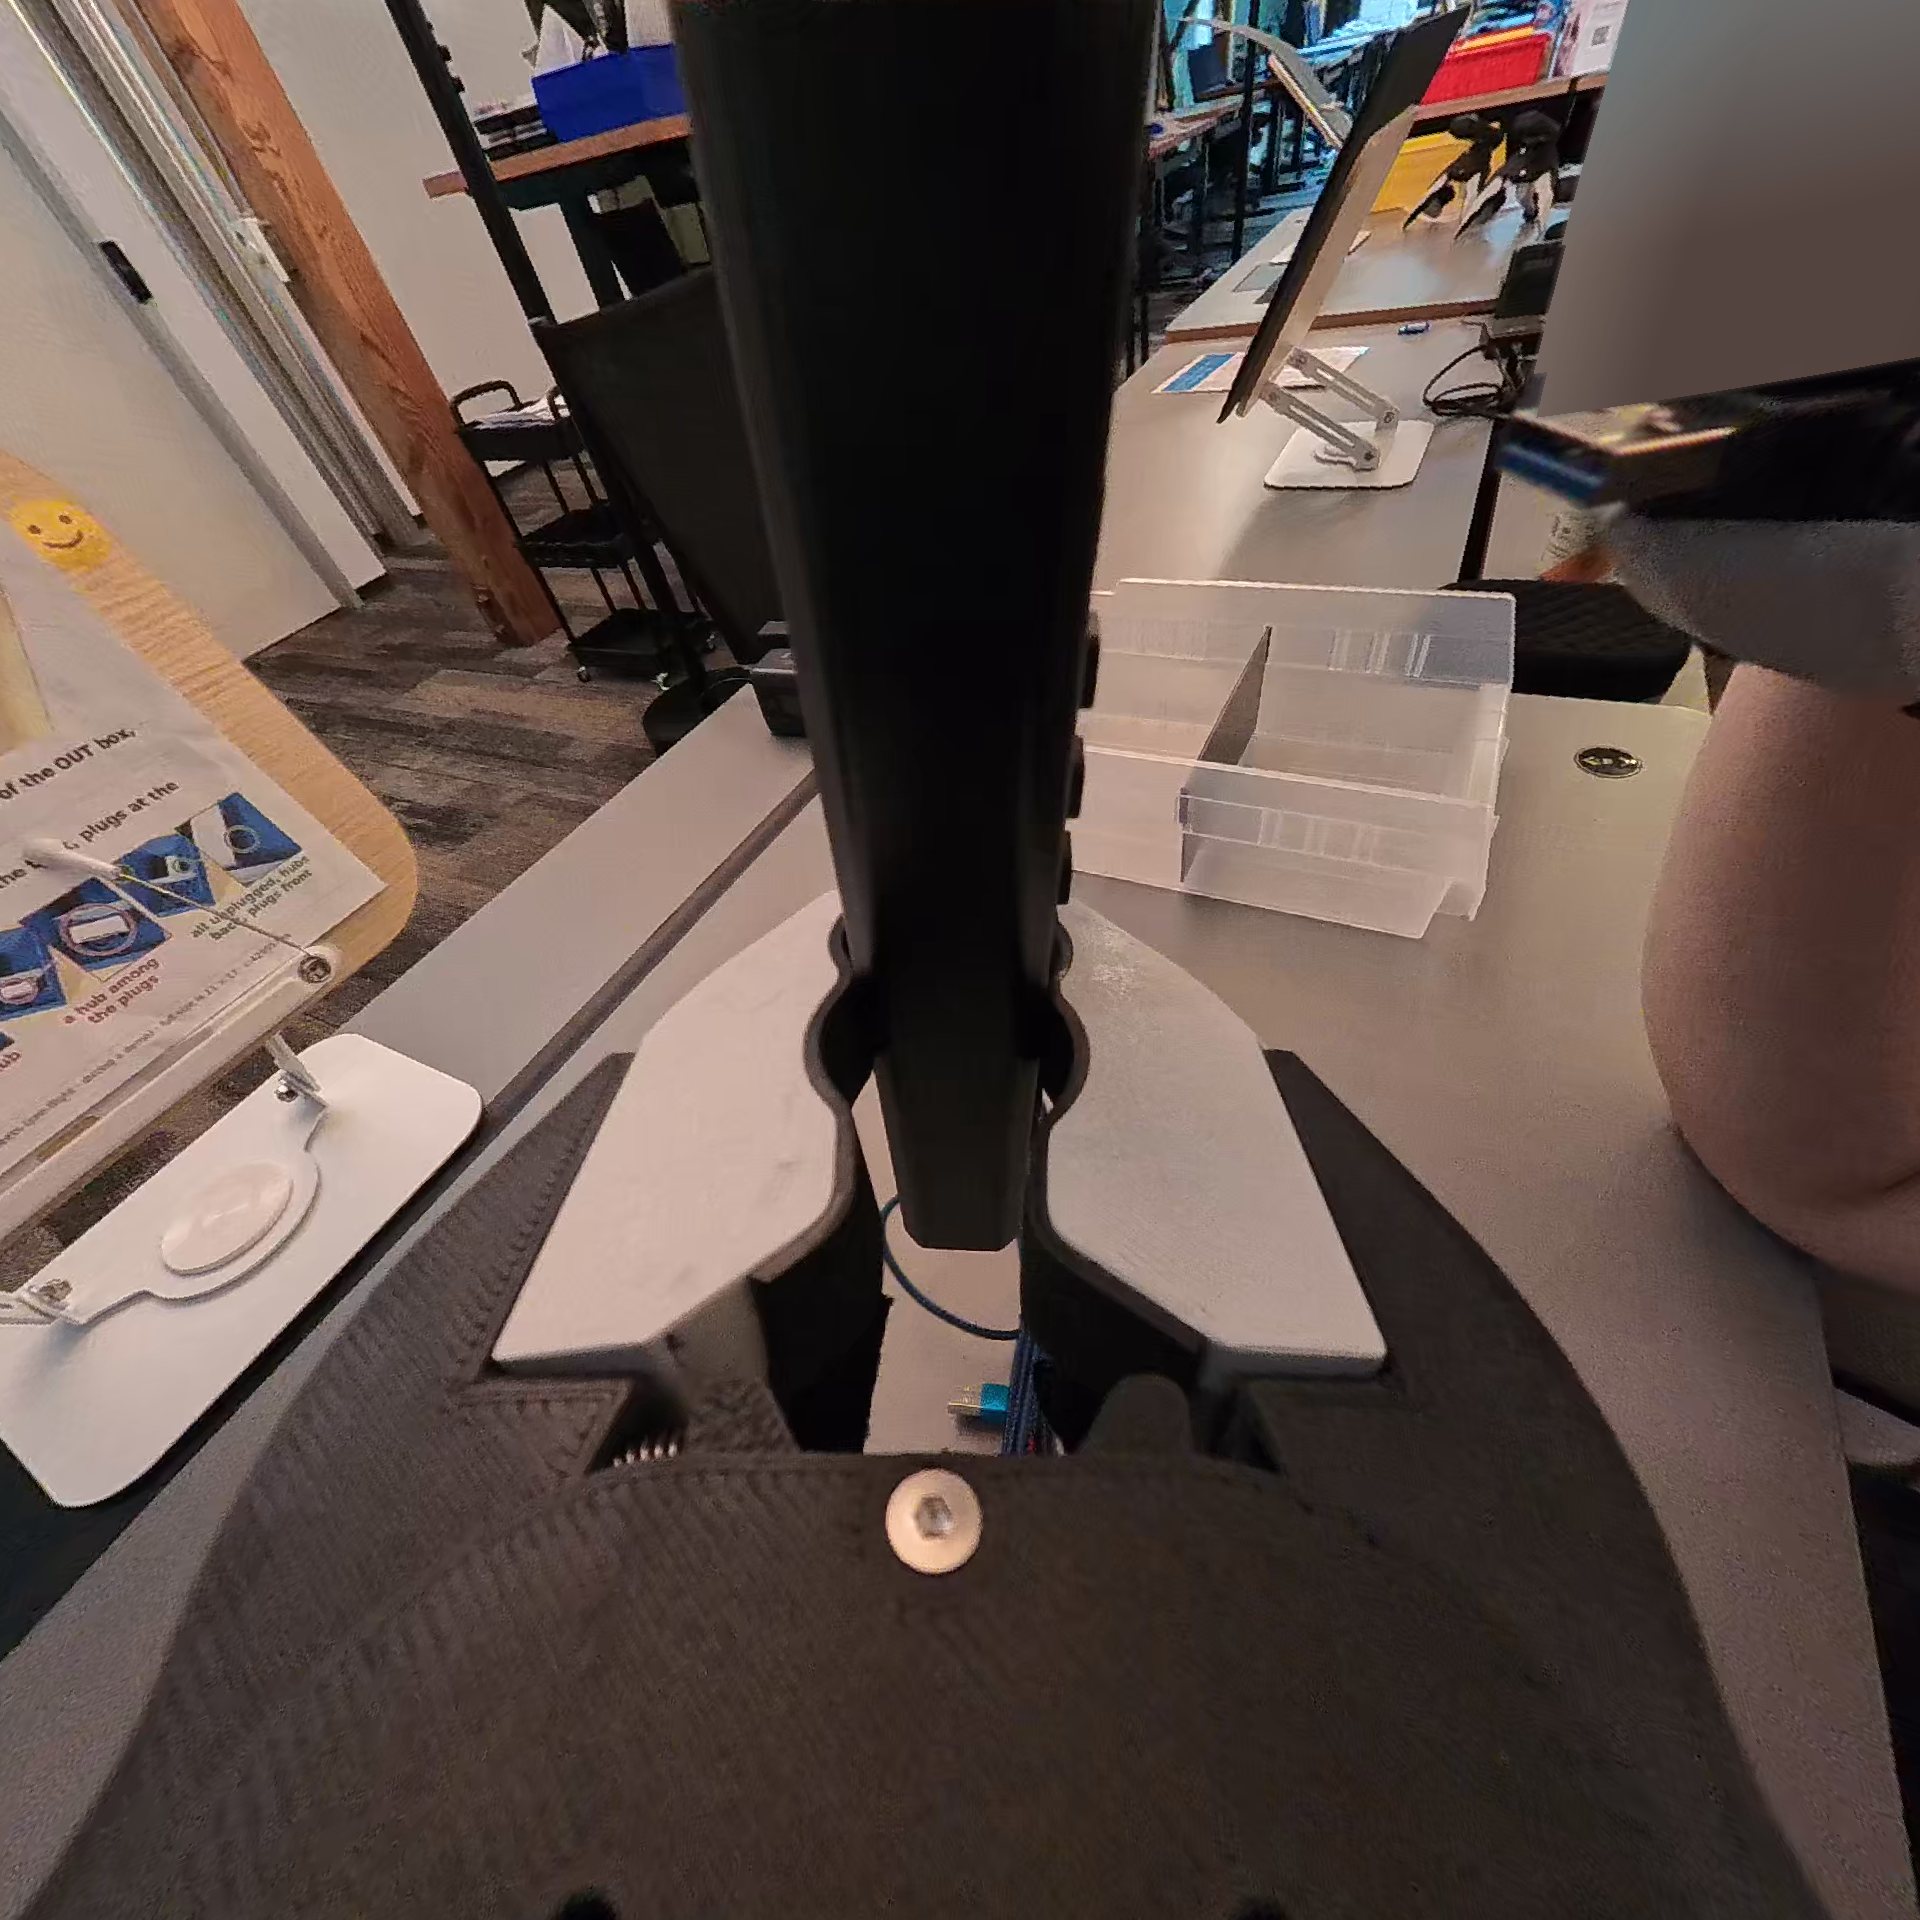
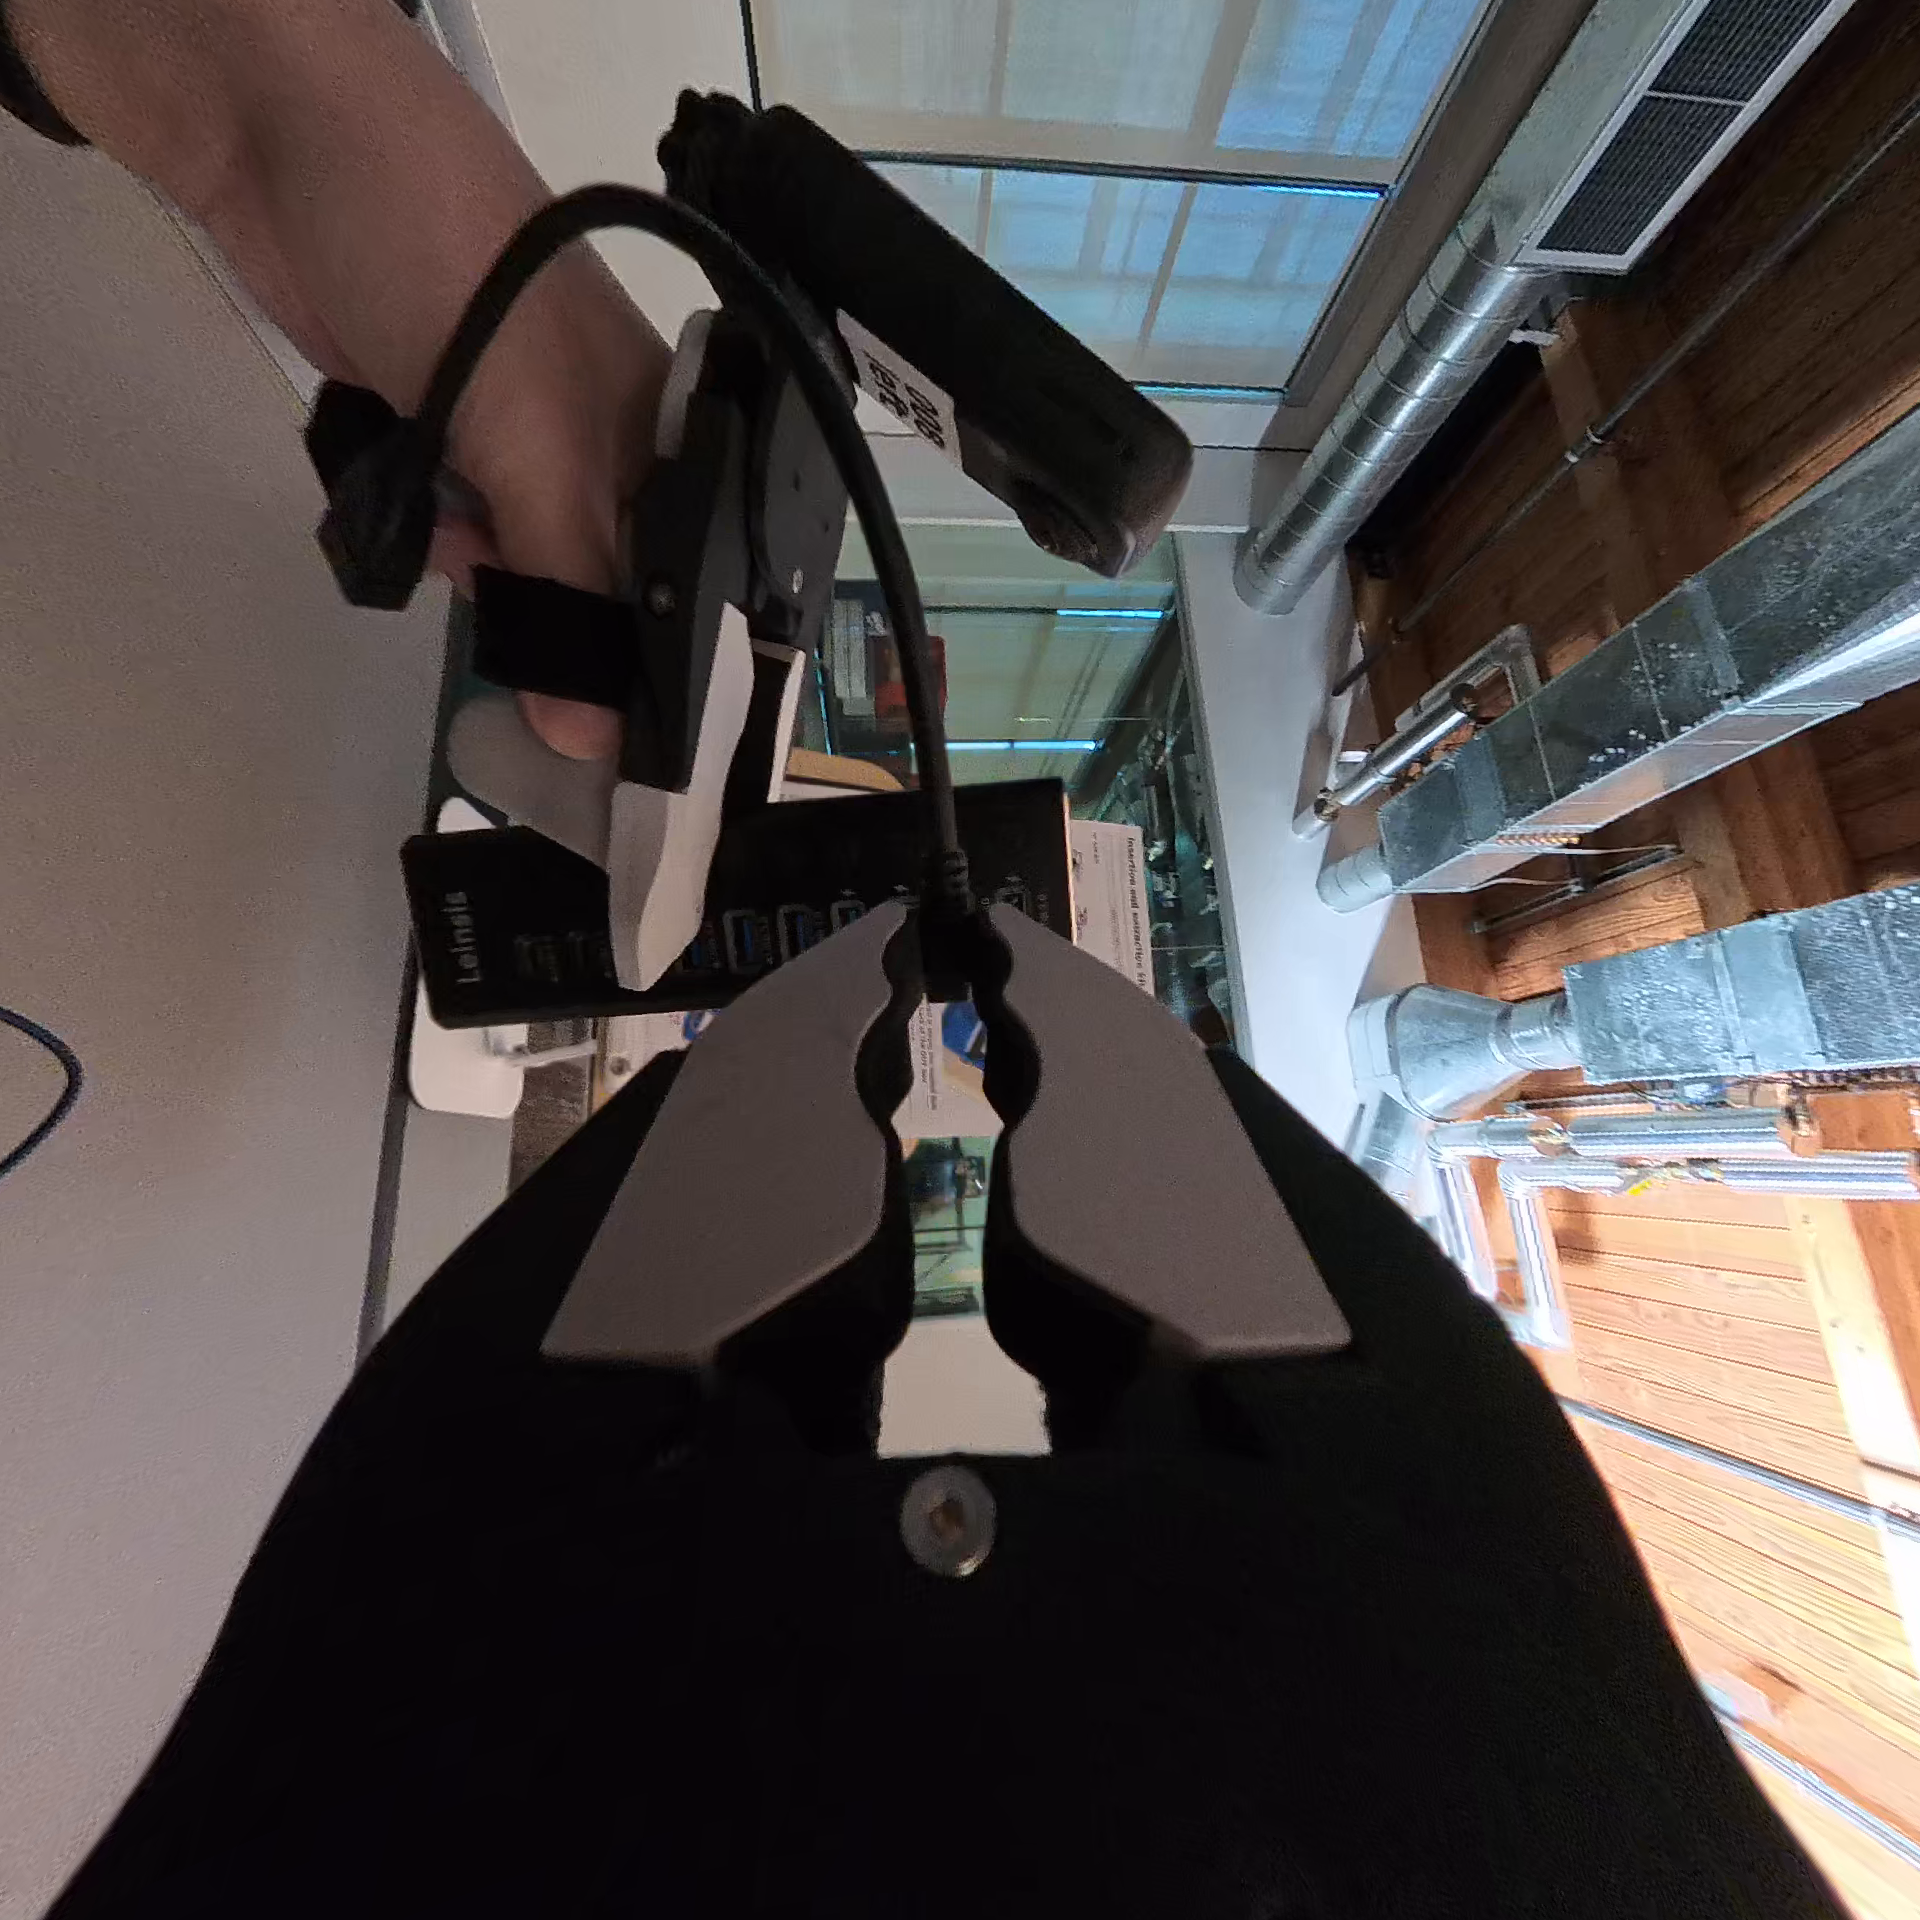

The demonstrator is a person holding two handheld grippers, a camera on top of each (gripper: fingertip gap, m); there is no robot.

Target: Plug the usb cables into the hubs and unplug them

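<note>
Left gripper (image 1: 951, 997) clamps the long black rectangular USB hub (image 1: 904, 520), held upright toward 12 o'clock. Right gripper (image 2: 943, 961), rolled sideways, pinches the black USB cable's plug (image 2: 948, 940) facing the hub's blue ports (image 2: 764, 930).

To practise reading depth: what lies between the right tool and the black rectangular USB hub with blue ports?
In the right wrist view, the black USB plug gripped by the right tool, its cable looping upward before the hub.
</note>
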